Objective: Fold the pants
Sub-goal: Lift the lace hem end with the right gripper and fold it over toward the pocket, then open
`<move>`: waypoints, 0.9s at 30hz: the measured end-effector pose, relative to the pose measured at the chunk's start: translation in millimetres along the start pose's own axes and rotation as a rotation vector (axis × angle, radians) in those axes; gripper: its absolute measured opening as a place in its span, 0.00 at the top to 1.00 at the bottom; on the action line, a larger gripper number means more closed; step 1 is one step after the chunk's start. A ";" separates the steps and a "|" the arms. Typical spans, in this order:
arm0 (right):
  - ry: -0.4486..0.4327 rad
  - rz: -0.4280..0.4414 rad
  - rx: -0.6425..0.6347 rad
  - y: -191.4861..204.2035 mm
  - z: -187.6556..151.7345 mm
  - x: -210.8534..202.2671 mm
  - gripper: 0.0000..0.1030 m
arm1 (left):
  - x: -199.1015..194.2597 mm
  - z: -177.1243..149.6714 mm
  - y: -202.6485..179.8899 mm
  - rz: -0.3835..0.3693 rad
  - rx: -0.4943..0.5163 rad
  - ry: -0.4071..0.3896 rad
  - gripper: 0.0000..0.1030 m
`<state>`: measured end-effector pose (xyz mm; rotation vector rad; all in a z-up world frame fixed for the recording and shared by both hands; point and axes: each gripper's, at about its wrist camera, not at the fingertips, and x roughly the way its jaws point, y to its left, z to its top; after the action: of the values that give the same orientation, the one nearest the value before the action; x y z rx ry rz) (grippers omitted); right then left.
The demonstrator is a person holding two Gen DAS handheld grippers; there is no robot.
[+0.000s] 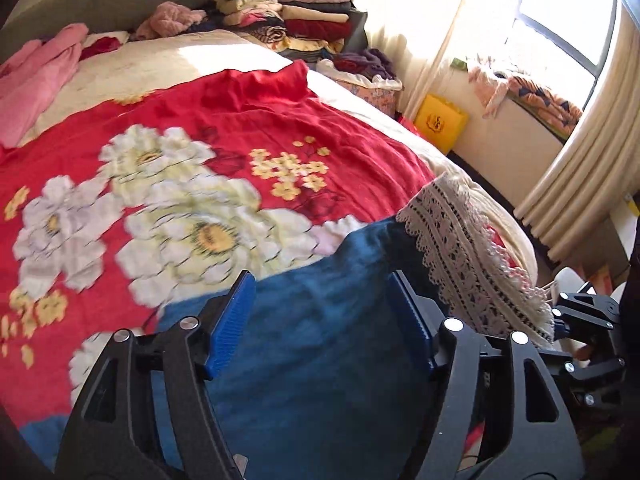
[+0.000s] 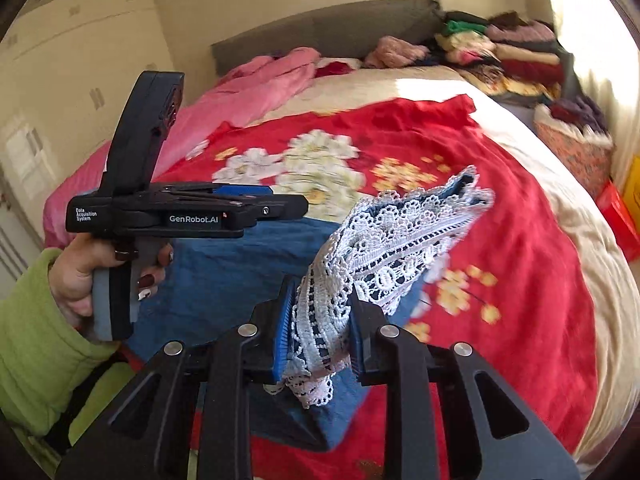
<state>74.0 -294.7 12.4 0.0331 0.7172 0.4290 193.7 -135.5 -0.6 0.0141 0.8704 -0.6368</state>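
Blue pants [image 1: 320, 344] with a white lace hem [image 1: 468, 248] lie on the red flowered blanket [image 1: 240, 128] at the bed's near edge. My left gripper [image 1: 322, 320] is open, its blue pads [image 1: 232, 320] apart just above the blue cloth and holding nothing. My right gripper [image 2: 320, 332] is shut on the lace hem [image 2: 392, 248] and lifts that pant end off the bed; the blue cloth [image 2: 224, 272] hangs below it. The left gripper [image 2: 248, 200] shows in the right wrist view, held by a hand over the pants. The right gripper's body [image 1: 584, 332] shows at the left wrist view's right edge.
A pink garment [image 1: 36, 80] lies at the bed's far left. Stacks of folded clothes [image 1: 304, 12] sit by the grey headboard [image 1: 120, 0]. A yellow bag [image 1: 440, 120] stands on the floor by the curtain [image 1: 580, 168] and window. Wardrobe doors [image 2: 60, 80] stand on the left.
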 end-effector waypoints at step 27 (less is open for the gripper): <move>0.100 -0.006 -0.196 75.7 50.0 46.1 0.52 | -58.2 -122.6 54.5 -0.054 -0.311 0.095 0.25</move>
<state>109.1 -201.8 34.4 -0.1759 0.7704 0.4957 108.2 -28.8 -52.6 -0.2619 1.0576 -0.5482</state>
